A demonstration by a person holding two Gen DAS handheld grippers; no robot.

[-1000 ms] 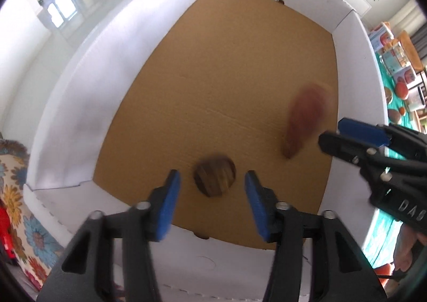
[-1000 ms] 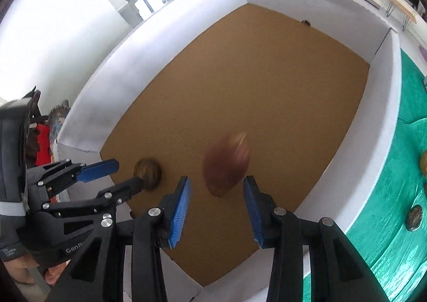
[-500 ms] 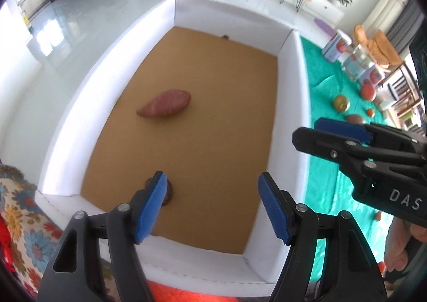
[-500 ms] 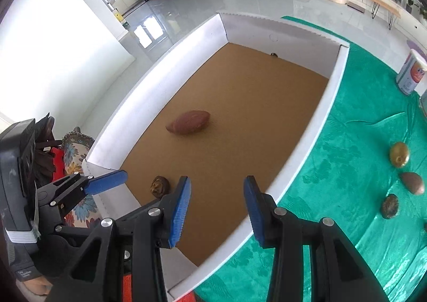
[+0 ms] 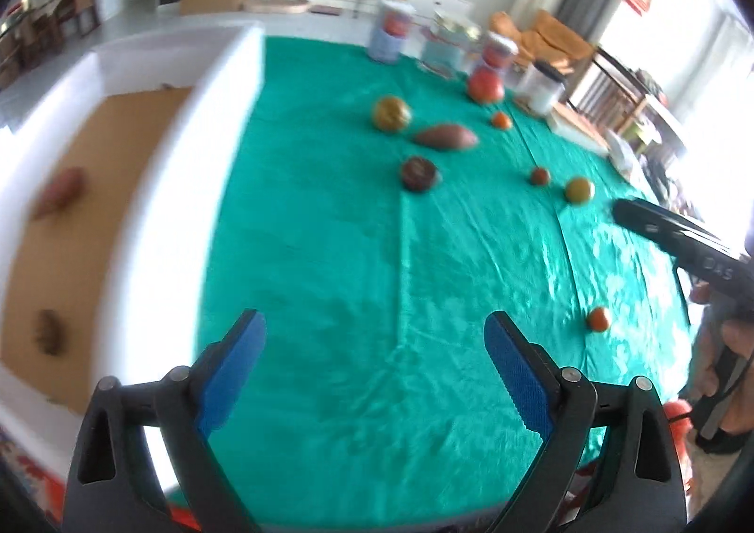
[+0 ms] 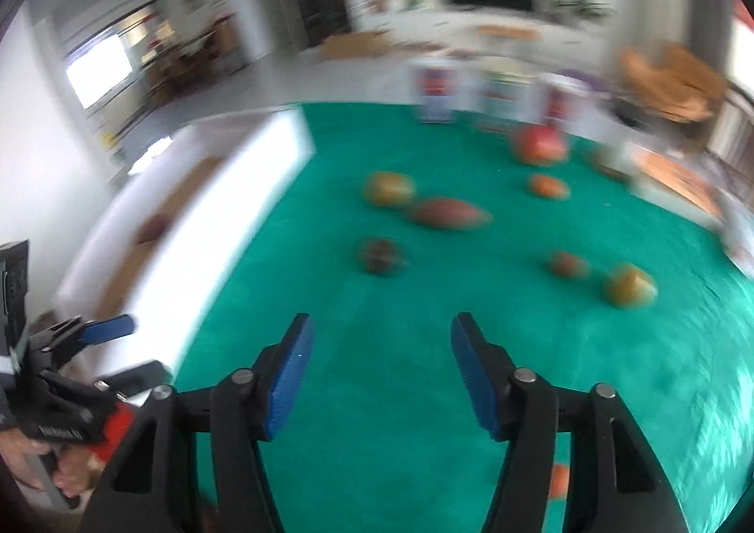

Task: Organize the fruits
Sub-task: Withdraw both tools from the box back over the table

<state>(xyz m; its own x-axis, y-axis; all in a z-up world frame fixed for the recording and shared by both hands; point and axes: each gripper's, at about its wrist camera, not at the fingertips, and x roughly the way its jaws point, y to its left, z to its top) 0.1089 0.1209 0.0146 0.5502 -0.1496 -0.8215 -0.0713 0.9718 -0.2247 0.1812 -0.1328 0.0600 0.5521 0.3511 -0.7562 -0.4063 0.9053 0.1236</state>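
Both views are blurred by motion. My left gripper hangs over the green tablecloth, its jaws opening wide with nothing between them. My right gripper is also over the cloth, jaws opening and empty. The white box with a cardboard floor stands at the left; a sweet potato and a dark round fruit lie inside. On the cloth ahead lie a dark fruit, another sweet potato, a green-yellow fruit, a big red fruit and several small ones.
Cans and a jar stand along the table's far edge. A small orange fruit lies near the right front edge. A hand holds the other gripper at the right. A room with a television is behind.
Both grippers swung right, from above the box to above the green cloth. Both jaws have widened. The sweet potato and dark fruit stay in the box.
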